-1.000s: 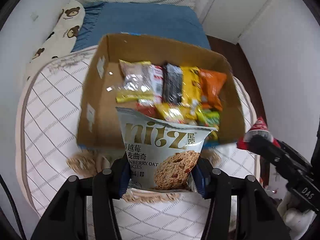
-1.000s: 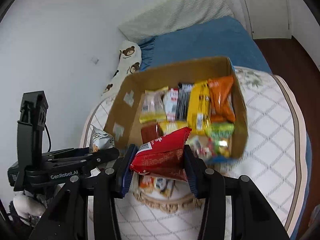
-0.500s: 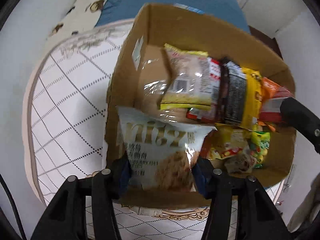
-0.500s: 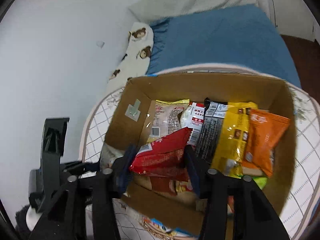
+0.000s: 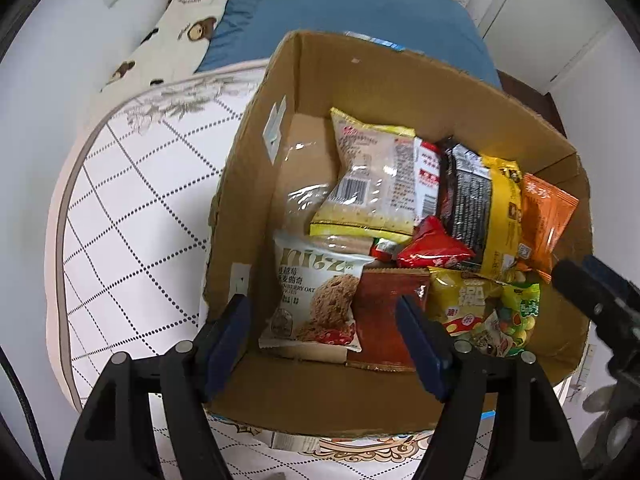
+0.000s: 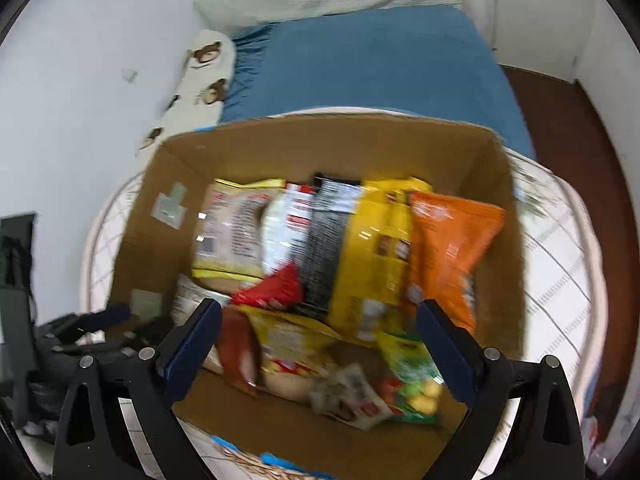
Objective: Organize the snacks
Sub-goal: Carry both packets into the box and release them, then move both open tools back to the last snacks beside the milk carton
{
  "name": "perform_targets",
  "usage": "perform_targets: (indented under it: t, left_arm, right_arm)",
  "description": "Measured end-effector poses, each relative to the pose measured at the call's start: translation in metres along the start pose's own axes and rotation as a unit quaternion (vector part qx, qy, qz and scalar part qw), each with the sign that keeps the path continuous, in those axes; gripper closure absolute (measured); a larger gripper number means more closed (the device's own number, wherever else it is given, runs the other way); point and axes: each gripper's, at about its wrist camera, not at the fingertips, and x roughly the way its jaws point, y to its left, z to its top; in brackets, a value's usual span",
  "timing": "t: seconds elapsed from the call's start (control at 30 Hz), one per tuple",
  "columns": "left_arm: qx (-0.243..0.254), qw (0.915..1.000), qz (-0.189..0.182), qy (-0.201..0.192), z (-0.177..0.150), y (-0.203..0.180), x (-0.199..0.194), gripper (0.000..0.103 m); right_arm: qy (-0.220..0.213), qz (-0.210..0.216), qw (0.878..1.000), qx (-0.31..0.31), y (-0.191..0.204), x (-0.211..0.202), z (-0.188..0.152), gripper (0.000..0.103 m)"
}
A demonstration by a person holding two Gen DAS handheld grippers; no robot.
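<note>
An open cardboard box [image 5: 248,196] [image 6: 320,148] holds several snack packets. The white oat cookie bag [image 5: 316,300] lies flat in its near-left corner. Above it my left gripper [image 5: 324,336] points down, its jaws opening, and the pads do not touch the bag. The red packet [image 5: 432,248] [image 6: 276,288] rests on top of other packets in the middle. My right gripper [image 6: 318,344] hovers over the box's near side, its jaws opening wide with nothing between them. One of its fingers [image 5: 576,280] shows at the right edge of the left wrist view.
The box stands on a white quilted cushion [image 5: 132,220] with a dotted diamond pattern. Behind it are a blue sheet [image 5: 340,12], a bear-print pillow [image 5: 180,28] and white walls. Dark wood floor [image 6: 560,140] lies to the right.
Both grippers moved in over the box and lower, then opened. The cookie bag left the left gripper and the red packet left the right one; both now lie in the box.
</note>
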Motion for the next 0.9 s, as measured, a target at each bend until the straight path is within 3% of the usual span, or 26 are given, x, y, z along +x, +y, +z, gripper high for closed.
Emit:
perform_targets:
  t: [0.23, 0.57, 0.9]
  left_arm:
    - [0.027, 0.9986, -0.021, -0.041, -0.018, -0.007, -0.029, 0.030]
    - [0.064, 0.9901, -0.051, -0.114, -0.062, -0.008, -0.096, 0.030]
    - [0.099, 0.9801, -0.069, -0.157, -0.114, 0.002, -0.148, 0.030]
  right_arm:
    - [-0.021, -0.037, 0.998, 0.047, -0.012, -0.033, -0.035, 0.004]
    - [-0.085, -0.084, 0.992, 0.049, 0.020, -0.106, -0.092, 0.004]
    - [-0.144, -0.076, 0.985, 0.061, 0.048, -0.169, -0.138, 0.004]
